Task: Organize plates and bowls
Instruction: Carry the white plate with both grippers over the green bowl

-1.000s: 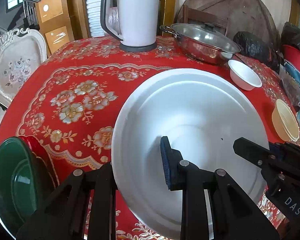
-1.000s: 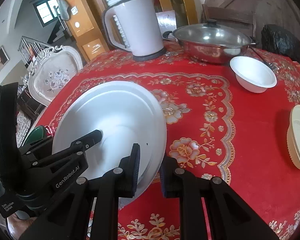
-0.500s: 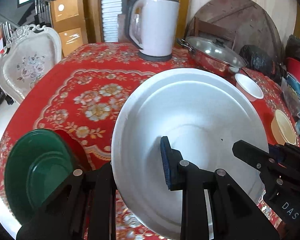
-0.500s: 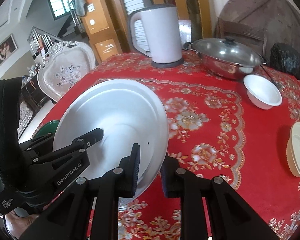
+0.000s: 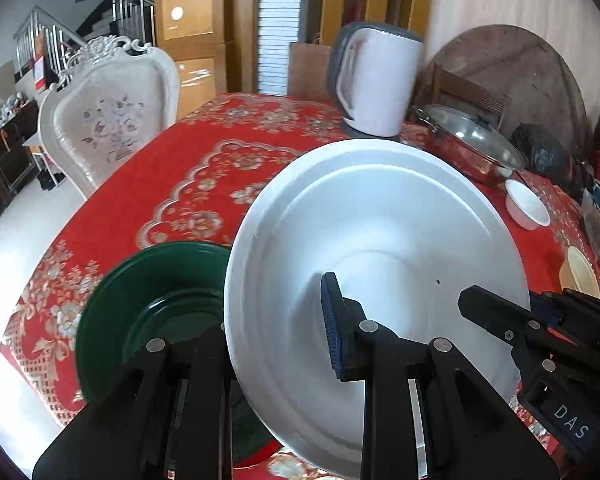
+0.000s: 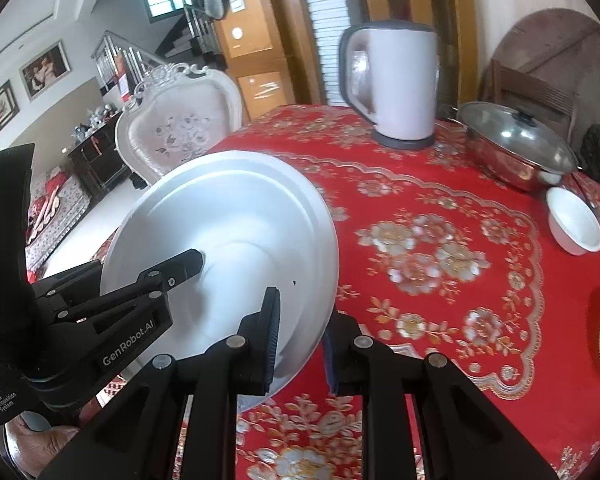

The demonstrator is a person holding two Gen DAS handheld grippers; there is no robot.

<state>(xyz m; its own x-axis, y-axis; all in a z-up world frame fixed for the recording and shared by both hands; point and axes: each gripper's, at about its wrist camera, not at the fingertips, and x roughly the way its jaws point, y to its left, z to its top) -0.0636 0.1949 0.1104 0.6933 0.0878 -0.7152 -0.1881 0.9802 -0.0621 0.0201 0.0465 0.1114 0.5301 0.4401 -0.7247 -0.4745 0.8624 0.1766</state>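
Plate, white, large [image 5: 380,240]: held tilted above the table, clear of the cloth, pinched at opposite rim edges by both tongs.
Left tongs [image 5: 276,320]: clamped on the plate rim at its 8 o'clock edge in the left wrist view; blue pad on the inner face, the other finger hidden behind the plate.
Right tongs [image 6: 300,336]: clamped on the rim at 5 o'clock in the right wrist view, one pad on each face.
Change: a second ago the green plate sat at the far 8 o'clock margin of the left view; now the green plate [image 5: 148,308] lies just beside and partly under the white plate's left edge. Kettle and pot have slid toward 1 o'clock. Grip unchanged.
Meaning: the plate is being carried toward the green plate at the table's near corner; judged a stacking move, placement not yet done.
Other dishes: small white bowl [image 6: 574,226] at 3 o'clock; cream bowl [image 5: 580,272] well apart at the right edge.
Surface: table with red floral cloth [image 6: 440,248]; white kettle [image 6: 396,84] and lidded steel pot [image 6: 520,144] at 12 to 2 o'clock.
Room: carved white chair [image 5: 104,112] at 10 o'clock, wooden cabinets, staircase behind.
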